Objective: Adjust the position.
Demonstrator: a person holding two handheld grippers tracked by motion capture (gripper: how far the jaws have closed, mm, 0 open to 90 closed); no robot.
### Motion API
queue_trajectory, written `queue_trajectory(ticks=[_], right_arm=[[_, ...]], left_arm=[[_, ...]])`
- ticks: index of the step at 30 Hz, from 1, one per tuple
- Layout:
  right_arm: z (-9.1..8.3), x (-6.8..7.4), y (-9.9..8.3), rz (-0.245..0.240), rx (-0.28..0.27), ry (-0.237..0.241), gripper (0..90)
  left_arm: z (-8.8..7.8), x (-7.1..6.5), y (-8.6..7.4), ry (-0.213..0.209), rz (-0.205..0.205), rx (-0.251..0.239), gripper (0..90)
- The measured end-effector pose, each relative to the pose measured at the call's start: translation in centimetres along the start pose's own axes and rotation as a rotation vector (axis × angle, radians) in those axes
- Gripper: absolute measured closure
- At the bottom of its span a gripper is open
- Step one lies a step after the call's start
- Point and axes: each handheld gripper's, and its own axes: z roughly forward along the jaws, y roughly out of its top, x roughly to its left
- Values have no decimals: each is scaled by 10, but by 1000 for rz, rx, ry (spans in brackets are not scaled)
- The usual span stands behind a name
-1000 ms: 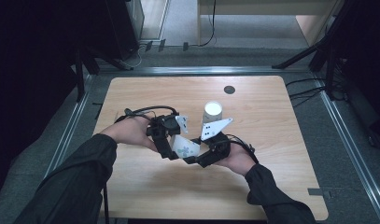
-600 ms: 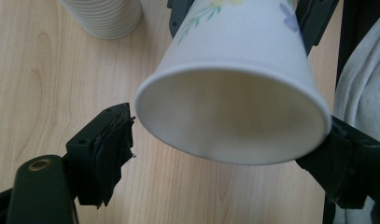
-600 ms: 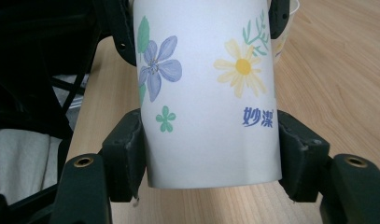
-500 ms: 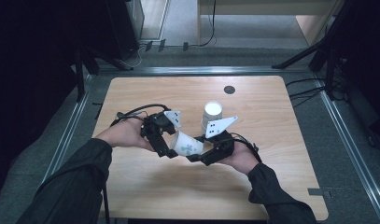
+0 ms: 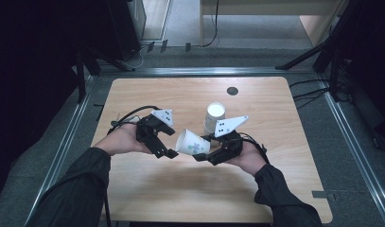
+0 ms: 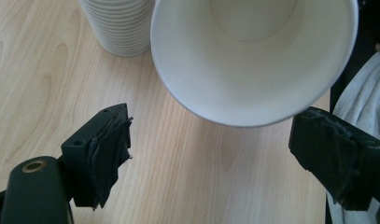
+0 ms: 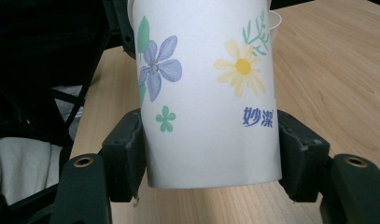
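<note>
A white paper cup [image 5: 192,142] printed with flowers lies on its side above the wooden table [image 5: 180,189], its mouth turned toward my left gripper. My right gripper [image 5: 203,153] is shut on it, and in the right gripper view both pads press the cup [image 7: 206,93] near its base. My left gripper [image 5: 164,150] stands just left of the rim; its jaws have just been opening. In the left gripper view the cup's open mouth [image 6: 253,56] hangs just ahead of the spread pads [image 6: 108,149], which do not touch it. A stack of white cups [image 5: 214,115] stands upright behind.
A dark round hole [image 5: 232,91] sits near the table's far edge. Metal rails [image 5: 67,142] frame the table on both sides. The stack [image 6: 117,25] stands close beyond the held cup. Bare wood lies toward the near edge.
The left gripper's jaws have spread apart and come off the cup, and that hand has drawn back to the left. The right gripper keeps the cup in the same place.
</note>
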Motion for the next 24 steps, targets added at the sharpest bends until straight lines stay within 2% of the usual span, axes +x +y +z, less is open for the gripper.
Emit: queue_trajectory(ticks=[10, 16, 24], right_arm=[[-8, -3, -1, 11, -30, -4, 346], [-10, -5, -2, 17, -37, -7, 346], [-13, -7, -5, 28, -39, -9, 345]], left_arm=[[3, 2, -14, -5, -58, -114, 126], [8, 1, -23, -17, -110, -191, 126], [19, -1, -29, -24, -148, -252, 129]])
